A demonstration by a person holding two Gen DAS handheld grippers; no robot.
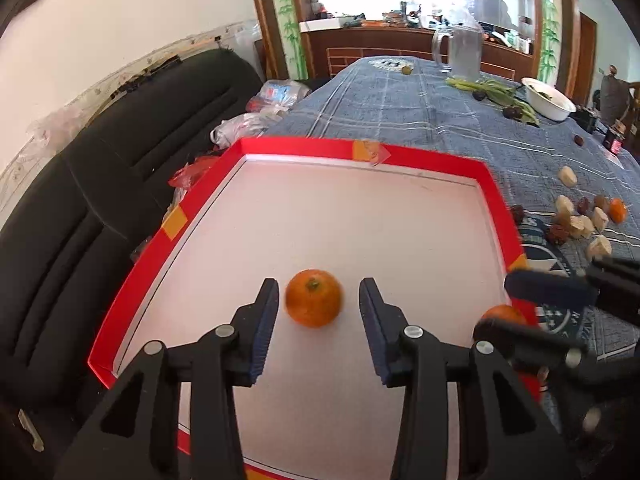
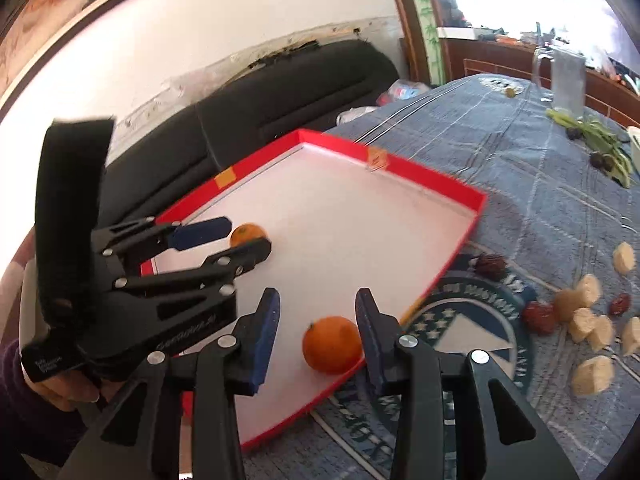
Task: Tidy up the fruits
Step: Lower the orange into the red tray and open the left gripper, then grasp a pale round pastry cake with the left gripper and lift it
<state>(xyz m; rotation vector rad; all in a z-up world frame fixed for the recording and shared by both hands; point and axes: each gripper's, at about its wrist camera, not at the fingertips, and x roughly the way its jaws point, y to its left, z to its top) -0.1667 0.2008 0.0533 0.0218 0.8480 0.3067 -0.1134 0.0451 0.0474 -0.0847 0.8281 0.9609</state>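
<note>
A red-rimmed tray (image 1: 440, 157) with a white floor lies on the blue tablecloth; it also shows in the right wrist view (image 2: 456, 256). One orange (image 1: 314, 298) rests on the tray floor between the open fingers of my left gripper (image 1: 319, 308), with gaps on both sides. A second orange (image 2: 333, 345) lies near the tray's right rim between the open fingers of my right gripper (image 2: 318, 316), close to the right finger. The left gripper (image 2: 244, 236) and its orange (image 2: 248, 234) also show in the right wrist view.
Loose pale fruit chunks (image 2: 588, 320), dark red fruits (image 2: 540, 316) and another orange (image 1: 618, 210) lie on the cloth right of the tray. A glass jug (image 1: 460, 50), greens and a white bowl (image 1: 550, 98) stand at the far end. A black sofa (image 1: 100, 168) runs along the left.
</note>
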